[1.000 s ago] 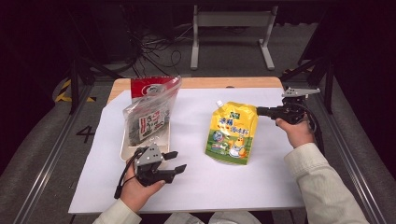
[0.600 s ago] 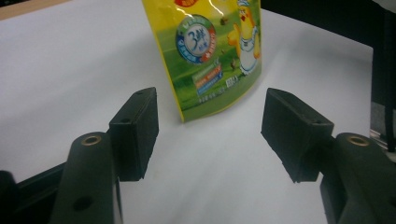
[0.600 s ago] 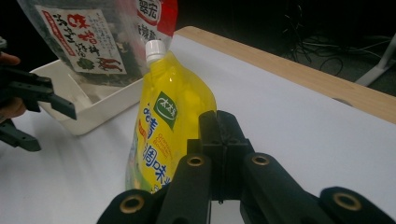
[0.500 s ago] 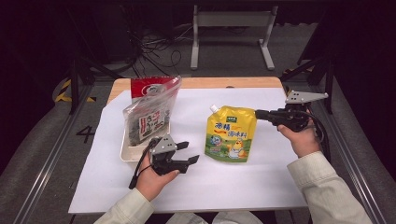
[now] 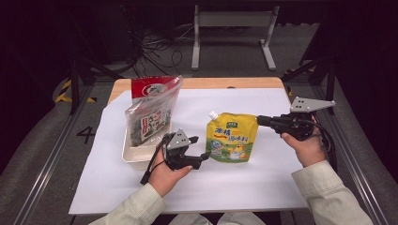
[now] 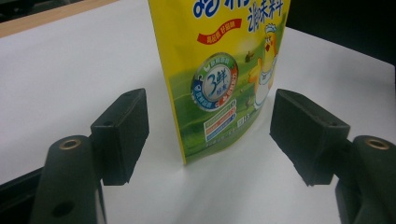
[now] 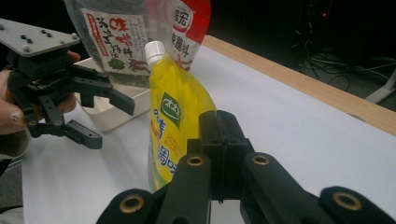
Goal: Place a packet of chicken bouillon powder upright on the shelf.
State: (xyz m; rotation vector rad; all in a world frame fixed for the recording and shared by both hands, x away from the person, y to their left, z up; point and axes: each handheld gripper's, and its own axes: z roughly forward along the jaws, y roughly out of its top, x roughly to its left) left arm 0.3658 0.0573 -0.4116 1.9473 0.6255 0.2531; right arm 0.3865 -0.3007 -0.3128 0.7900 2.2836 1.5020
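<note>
left gripper (image 5: 202, 157), jaws just opening wide, faces the yellow spouted pouch (image 5: 232, 137); right gripper (image 5: 261, 121) fully closed, empty, beside it.

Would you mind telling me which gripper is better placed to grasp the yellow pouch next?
Probably the left gripper: its jaws have just been opening and now stand apart on either side of the yellow pouch. The right gripper is shut beside it.

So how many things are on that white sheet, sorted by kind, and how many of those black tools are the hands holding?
Spouted pouches: 1, the yellow pouch
Clear snack bags: 1, the seaweed bag
Trays: 1, the white tray under that bag
Hand-held grippers: 2, the left hand-held gripper and the right hand-held gripper
Total: 5
</note>
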